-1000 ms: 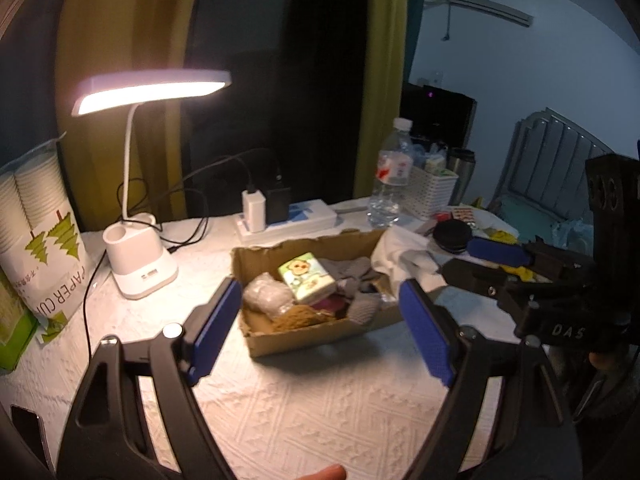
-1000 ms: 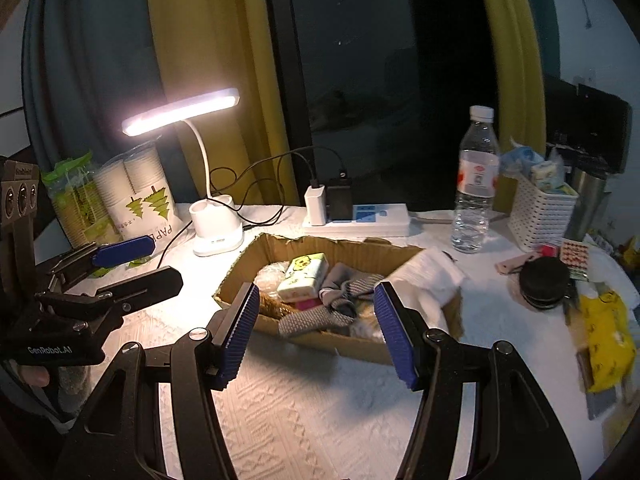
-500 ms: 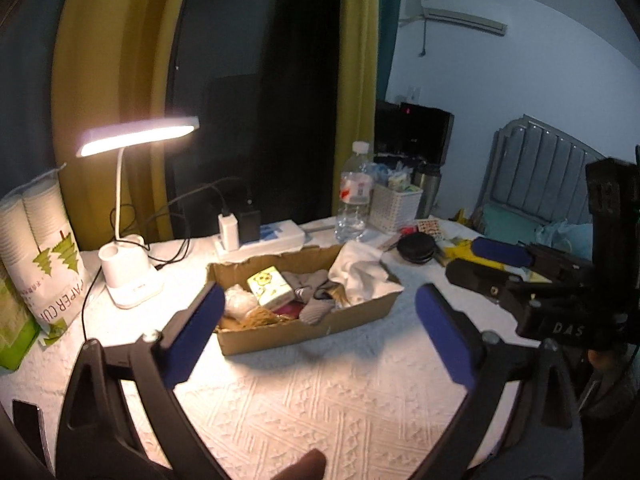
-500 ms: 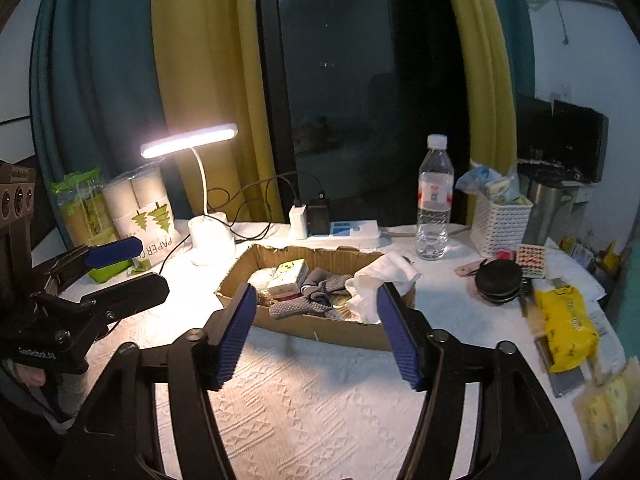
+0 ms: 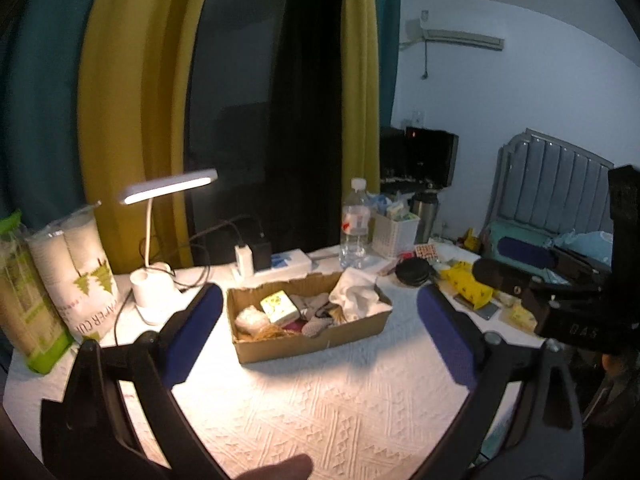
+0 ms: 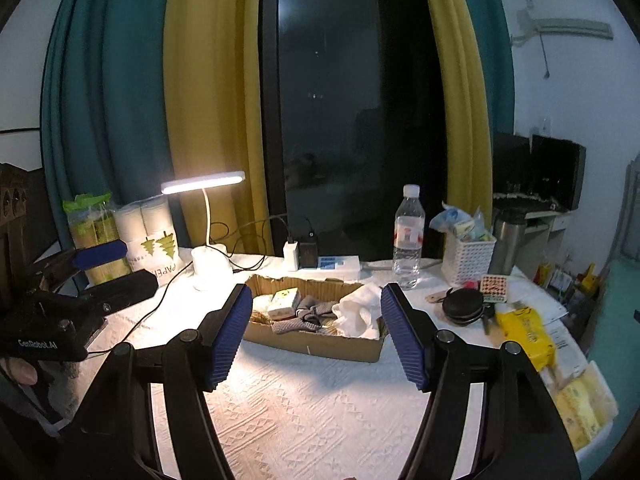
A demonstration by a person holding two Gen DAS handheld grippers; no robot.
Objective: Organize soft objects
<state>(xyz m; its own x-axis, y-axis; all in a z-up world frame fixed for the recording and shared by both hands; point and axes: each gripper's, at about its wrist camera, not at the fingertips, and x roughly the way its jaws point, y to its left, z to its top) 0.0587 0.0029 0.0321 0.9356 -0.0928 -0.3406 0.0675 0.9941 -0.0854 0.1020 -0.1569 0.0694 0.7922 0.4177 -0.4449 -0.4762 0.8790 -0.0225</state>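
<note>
A: Table cover: white cloth, matt, with a raised woven pattern. Box: brown cardboard, matt, with torn, ragged edges.

B: In the box, a white cloth, soft and crumpled; grey socks, knitted and nubbly. Small packet: printed paper or film, slight sheen.

A: Water bottle: clear plastic, glossy. Basket: white perforated plastic. Flask: brushed metal.

B: Lamp: smooth white plastic. Curtains: heavy matt cloth in yellow and teal. Cup sleeve: shiny clear film over paper cups.
</note>
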